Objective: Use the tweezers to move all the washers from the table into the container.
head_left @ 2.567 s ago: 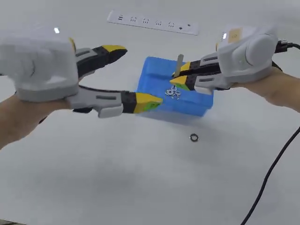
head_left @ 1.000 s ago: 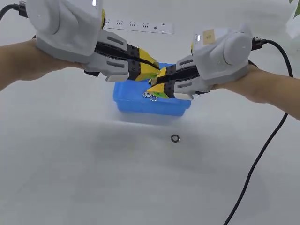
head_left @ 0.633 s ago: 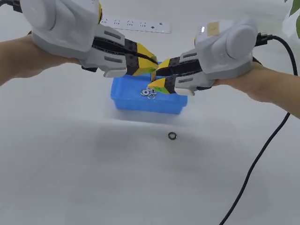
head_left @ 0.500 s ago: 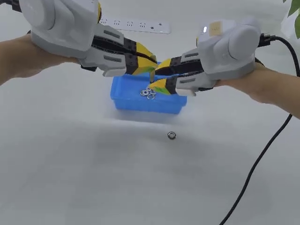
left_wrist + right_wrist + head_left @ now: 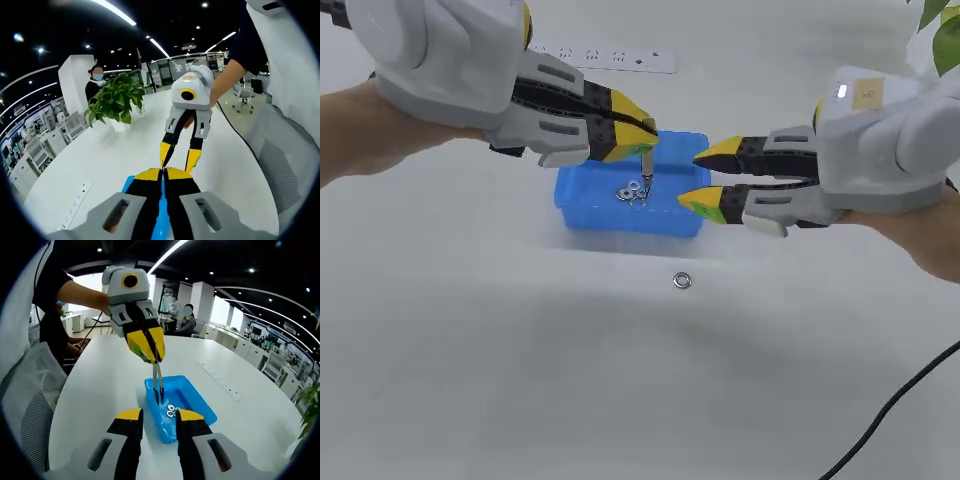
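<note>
Tweezers [image 5: 646, 168] pinched in left tool [image 5: 644, 130], tips over container [image 5: 588, 216], right tool [image 5: 698, 177] parted nearby

The left tongs [image 5: 646, 132] reach in from the upper left, jaws pinched together on the tweezers [image 5: 646, 172] — the right tongs [image 5: 693, 178] point leftward toward them, level, jaws apart.

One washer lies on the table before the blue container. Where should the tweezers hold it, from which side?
On the washer, pinch the ring wall: one tweezers tip in the hole, one outside. Come from above, probably; it lies flat on the table.
</note>
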